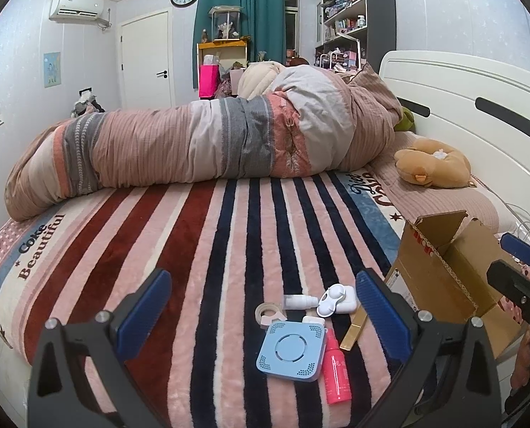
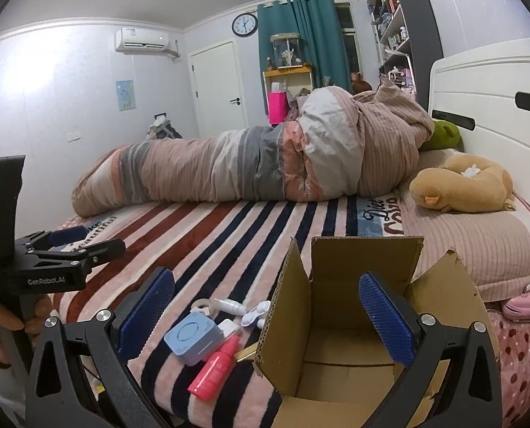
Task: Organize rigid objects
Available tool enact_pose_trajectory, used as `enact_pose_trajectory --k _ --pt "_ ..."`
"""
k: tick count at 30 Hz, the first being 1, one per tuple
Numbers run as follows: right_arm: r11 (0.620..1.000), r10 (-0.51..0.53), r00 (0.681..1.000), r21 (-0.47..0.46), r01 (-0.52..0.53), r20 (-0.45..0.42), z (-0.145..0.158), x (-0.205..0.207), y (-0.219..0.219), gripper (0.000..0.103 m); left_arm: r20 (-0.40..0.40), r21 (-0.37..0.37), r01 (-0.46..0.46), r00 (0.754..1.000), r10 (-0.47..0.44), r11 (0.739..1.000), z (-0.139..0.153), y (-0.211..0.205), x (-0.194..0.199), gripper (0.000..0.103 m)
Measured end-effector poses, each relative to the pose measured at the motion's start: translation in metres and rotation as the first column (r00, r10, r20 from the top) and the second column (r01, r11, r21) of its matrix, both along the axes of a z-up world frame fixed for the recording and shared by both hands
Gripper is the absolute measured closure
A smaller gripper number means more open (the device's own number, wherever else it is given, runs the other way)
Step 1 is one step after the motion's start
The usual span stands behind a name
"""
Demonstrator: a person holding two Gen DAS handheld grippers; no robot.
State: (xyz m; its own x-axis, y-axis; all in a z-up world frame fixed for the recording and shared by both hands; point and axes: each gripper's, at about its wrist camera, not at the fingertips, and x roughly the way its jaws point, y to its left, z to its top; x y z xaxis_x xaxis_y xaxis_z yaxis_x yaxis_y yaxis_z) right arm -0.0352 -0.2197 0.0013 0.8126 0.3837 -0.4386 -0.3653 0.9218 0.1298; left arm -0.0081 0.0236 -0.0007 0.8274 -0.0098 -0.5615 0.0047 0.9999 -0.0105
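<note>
A pile of small items lies on the striped blanket: a light blue square device (image 1: 291,350) (image 2: 193,339), a pink bottle (image 1: 336,374) (image 2: 215,367), a tape roll (image 1: 269,312) (image 2: 202,305), a small white bottle (image 1: 300,301) (image 2: 231,306), a white case (image 1: 334,299) (image 2: 254,315) and a gold bar (image 1: 354,328). An open cardboard box (image 1: 443,285) (image 2: 354,339) stands to their right; no items show inside it. My left gripper (image 1: 265,317) is open, hovering just before the pile. My right gripper (image 2: 268,317) is open over the box's near left wall.
A rolled duvet (image 1: 211,142) lies across the far side of the bed. A brown plush toy (image 1: 432,164) (image 2: 461,185) sits by the white headboard (image 1: 479,107). A pink object (image 2: 525,303) lies right of the box. The bed's near edge is just below the grippers.
</note>
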Motion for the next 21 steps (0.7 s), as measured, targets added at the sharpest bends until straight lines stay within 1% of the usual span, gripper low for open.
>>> enact_pose_trajectory --k 12,21 --pt "1.000 0.008 1.000 0.016 -0.008 -0.026 -0.0027 0.0035 0.0002 0.000 0.000 0.005 -0.008 1.000 0.008 1.000 0.0036 -0.0032 -0.0009 0.001" --pt "1.000 0.009 1.000 0.018 -0.008 -0.016 -0.0022 0.0048 0.0024 0.000 -0.001 0.004 -0.005 1.000 0.005 1.000 0.0040 -0.0025 -0.0013 0.001"
